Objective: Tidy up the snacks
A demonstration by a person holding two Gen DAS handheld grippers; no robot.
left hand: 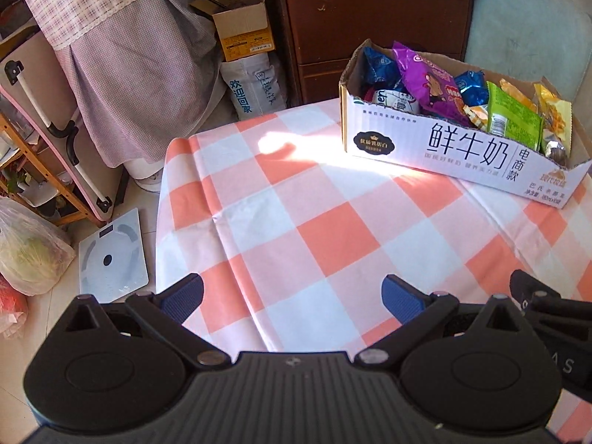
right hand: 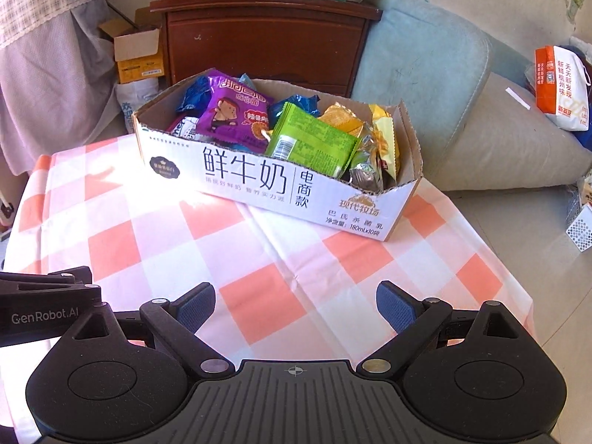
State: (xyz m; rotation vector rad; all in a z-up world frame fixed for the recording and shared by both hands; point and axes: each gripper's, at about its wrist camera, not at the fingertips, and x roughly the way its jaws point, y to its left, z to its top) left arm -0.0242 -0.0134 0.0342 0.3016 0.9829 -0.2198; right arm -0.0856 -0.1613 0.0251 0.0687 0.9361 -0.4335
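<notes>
A white cut-down milk carton box (left hand: 436, 155) (right hand: 259, 181) stands at the far side of the table, filled with snack packets: a purple one (left hand: 429, 77) (right hand: 233, 111), a green one (left hand: 512, 118) (right hand: 310, 140), blue ones (left hand: 381, 63) and yellow ones (right hand: 384, 137). My left gripper (left hand: 292, 296) hovers open over the checked cloth, well short of the box, with nothing between its fingers. My right gripper (right hand: 296, 307) is likewise open and empty above the cloth, nearer the box's front. Each gripper's body shows at the edge of the other's view.
The table wears an orange-and-white checked cloth (left hand: 296, 222) (right hand: 185, 240). Behind it stand a dark wooden cabinet (left hand: 373, 18) (right hand: 266, 37), an open cardboard box (left hand: 244, 22) and a pale blue cushion (right hand: 425, 48). A bathroom scale (left hand: 111, 255) lies on the floor left.
</notes>
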